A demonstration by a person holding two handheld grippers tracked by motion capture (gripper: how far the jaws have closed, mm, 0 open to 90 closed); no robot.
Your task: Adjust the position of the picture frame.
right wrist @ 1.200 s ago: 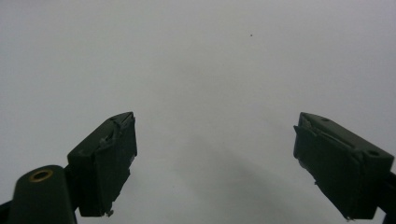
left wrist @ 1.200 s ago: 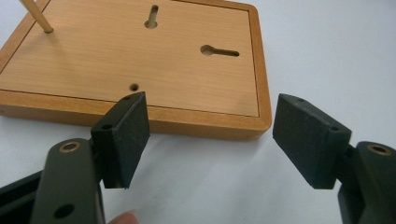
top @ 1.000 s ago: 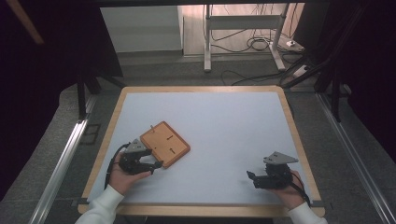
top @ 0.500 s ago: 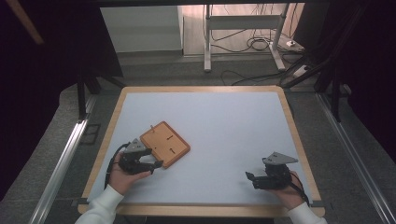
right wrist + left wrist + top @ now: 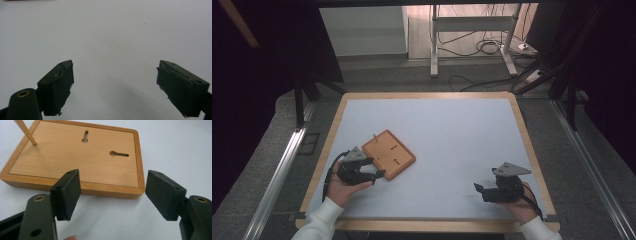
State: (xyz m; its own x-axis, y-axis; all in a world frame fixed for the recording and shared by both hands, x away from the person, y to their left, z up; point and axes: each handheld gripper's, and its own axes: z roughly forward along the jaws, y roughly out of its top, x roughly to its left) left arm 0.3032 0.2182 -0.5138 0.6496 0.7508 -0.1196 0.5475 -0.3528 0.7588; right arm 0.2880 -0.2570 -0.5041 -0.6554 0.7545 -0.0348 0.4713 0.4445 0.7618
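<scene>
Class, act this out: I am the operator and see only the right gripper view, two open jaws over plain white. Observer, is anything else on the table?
Observer: Yes. A wooden board lies on the left part of the table, by the left gripper.
Operator: Does the left gripper hold it?
Observer: No. In the left gripper view its jaws stand open, just short of the board's near edge.
Operator: Anything on the board?
Observer: Two keyhole slots are cut in its face, and a thin stick stands at one corner.
Operator: Where is my gripper?
Observer: The right gripper is near the table's front right corner, far from the board.
</scene>
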